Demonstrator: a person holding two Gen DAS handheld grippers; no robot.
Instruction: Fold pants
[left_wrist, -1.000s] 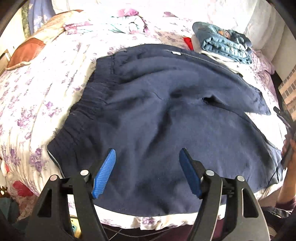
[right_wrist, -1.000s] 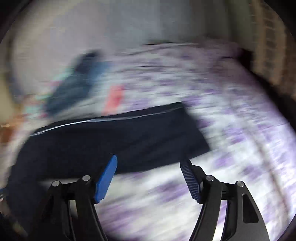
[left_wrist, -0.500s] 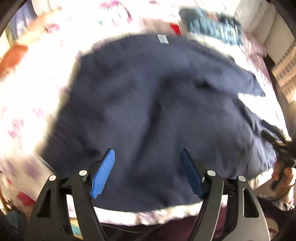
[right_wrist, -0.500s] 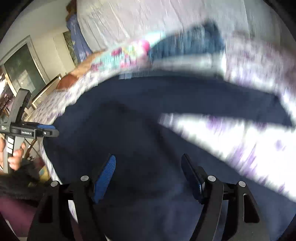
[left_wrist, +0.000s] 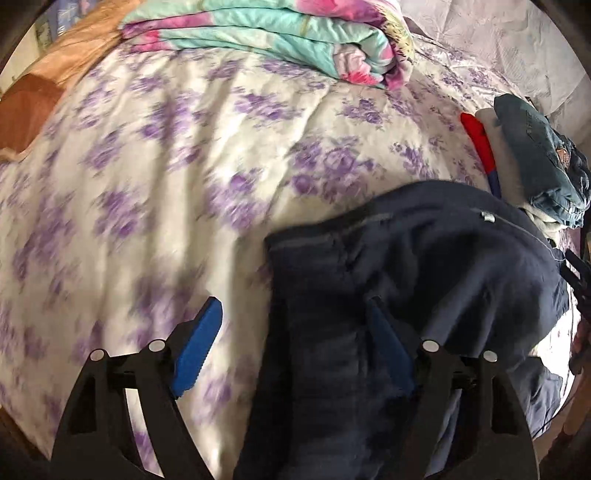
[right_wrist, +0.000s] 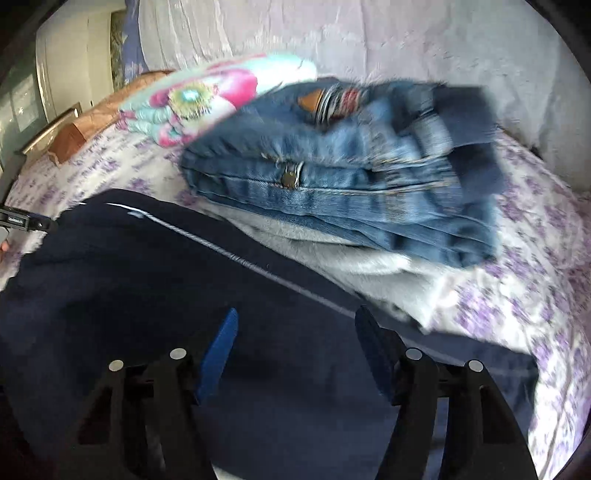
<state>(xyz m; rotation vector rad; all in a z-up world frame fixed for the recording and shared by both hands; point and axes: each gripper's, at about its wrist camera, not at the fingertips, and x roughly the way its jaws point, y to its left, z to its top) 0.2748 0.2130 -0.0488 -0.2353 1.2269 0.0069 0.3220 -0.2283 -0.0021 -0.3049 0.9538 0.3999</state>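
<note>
Grippers (left_wrist: 295, 343) (right_wrist: 295, 347) angled steeply down over navy pants (left_wrist: 424, 280), fingers apart.

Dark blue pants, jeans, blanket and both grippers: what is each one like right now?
Dark blue pants: rumpled, spread on the bed, not folded.
Jeans: folded, on top of the pile.
Flowery blanket: folded.
Left hand-held gripper: open, empty, just opening wider.
Right hand-held gripper: open, empty, just closing a little.
</note>
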